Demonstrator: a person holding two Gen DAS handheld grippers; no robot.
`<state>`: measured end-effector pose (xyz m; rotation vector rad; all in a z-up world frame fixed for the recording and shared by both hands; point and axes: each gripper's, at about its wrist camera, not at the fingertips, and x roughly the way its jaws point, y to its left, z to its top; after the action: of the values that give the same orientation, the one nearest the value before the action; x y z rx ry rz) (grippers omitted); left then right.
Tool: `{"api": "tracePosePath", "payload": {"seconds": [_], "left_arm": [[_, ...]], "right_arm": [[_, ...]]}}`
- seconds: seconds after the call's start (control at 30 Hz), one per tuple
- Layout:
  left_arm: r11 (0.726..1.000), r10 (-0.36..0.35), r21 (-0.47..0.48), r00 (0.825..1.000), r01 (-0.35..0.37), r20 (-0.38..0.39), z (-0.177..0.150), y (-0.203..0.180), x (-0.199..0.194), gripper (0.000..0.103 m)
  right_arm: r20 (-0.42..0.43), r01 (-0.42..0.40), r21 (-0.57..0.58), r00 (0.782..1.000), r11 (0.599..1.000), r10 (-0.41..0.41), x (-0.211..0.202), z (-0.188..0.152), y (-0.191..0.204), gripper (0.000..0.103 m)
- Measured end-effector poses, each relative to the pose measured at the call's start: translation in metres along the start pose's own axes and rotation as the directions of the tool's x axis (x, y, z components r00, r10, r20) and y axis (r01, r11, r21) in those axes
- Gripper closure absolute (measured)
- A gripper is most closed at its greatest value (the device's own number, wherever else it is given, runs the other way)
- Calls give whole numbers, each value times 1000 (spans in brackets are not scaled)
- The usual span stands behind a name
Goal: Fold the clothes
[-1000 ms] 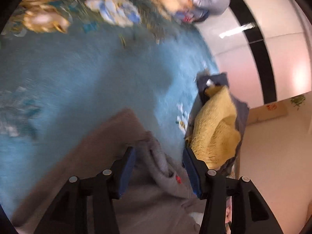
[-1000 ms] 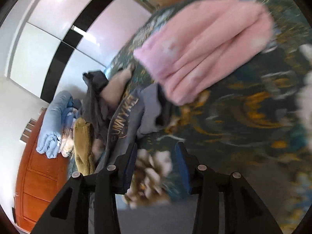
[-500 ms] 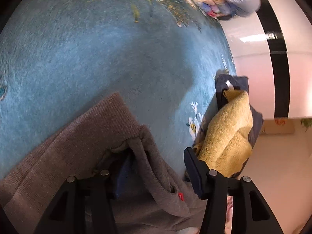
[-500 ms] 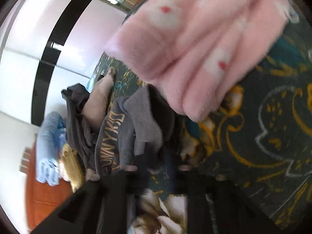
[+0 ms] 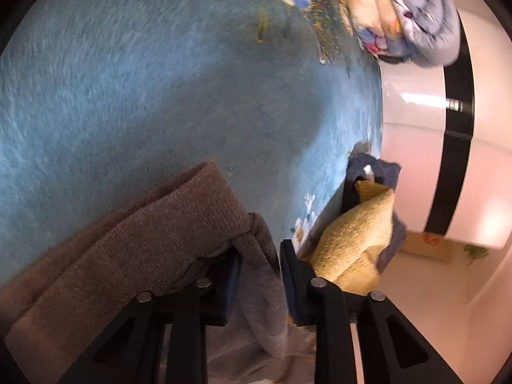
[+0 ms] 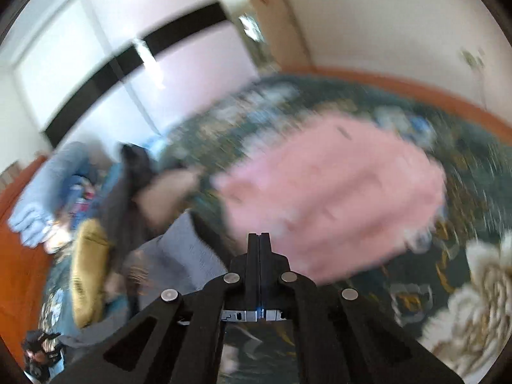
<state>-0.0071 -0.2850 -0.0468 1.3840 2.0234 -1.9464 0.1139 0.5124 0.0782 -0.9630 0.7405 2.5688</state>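
A grey-brown knit garment lies bunched on the blue blanket in the left wrist view. My left gripper is closing its jaws, and a raised fold of that garment fills the gap between the pads. In the blurred right wrist view my right gripper is shut, with nothing visible between its fingers. It hovers in front of a folded pink garment on the dark patterned bedspread. A grey garment lies just left of the fingers.
A yellow knit piece on a dark blue garment sits at the blanket's right edge. Rolled light-blue bedding lies at the far end. The right view shows a clothes pile at left. A white wardrobe stands behind.
My left gripper sank onto the grey-brown garment and narrowed around its fold. My right gripper went from open to shut and lifted away from the clothes pile, so the pink garment now looks farther off.
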Motion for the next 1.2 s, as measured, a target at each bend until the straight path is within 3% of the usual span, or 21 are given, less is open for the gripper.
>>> {"api": "tracePosePath", "payload": {"seconds": [0.07,0.23,0.37,0.47,0.57,0.67,0.7,0.83,0.93,1.03,1.07,1.2], "left_arm": [[999,-39,-18,999,38,-12,-2,2,0,68],[996,-65,67,998,66,-22,-7,-19,-2,53],[986,91,146,994,-80,-65,-14,-26,11,53],[976,126,194,987,-104,-104,-29,-30,20,53],[944,170,304,977,-125,-127,-50,-39,26,53],[925,207,353,967,-143,-151,-65,-44,36,53],[921,212,362,966,-145,-151,-69,-46,38,56],[913,224,376,966,-161,-130,-76,-54,44,94],[944,114,323,984,-65,-136,-65,-55,38,96],[971,-113,198,988,131,-101,-40,-54,26,96],[972,-134,182,988,147,-83,-32,-54,29,96],[991,-77,97,990,89,-119,-9,-31,63,94]], "right_arm": [[-43,13,36,999,999,-11,13,-12,-13,103],[-71,-80,73,994,994,85,22,-29,-3,103],[-87,-164,0,983,986,163,20,-39,37,102],[-127,-207,-47,972,977,200,21,-50,64,102],[-156,-238,-84,962,968,223,20,-65,78,102],[-187,-261,-107,953,959,238,20,-79,88,102],[-198,-267,-105,950,958,243,22,-84,91,102],[-245,-309,-96,929,946,278,20,-107,96,102],[-271,-313,-112,923,943,274,19,-119,99,102],[-275,-308,-111,923,945,269,18,-123,96,102],[-271,-306,-106,924,946,269,18,-123,95,102],[-270,-294,-81,926,952,263,20,-124,87,102]]}}
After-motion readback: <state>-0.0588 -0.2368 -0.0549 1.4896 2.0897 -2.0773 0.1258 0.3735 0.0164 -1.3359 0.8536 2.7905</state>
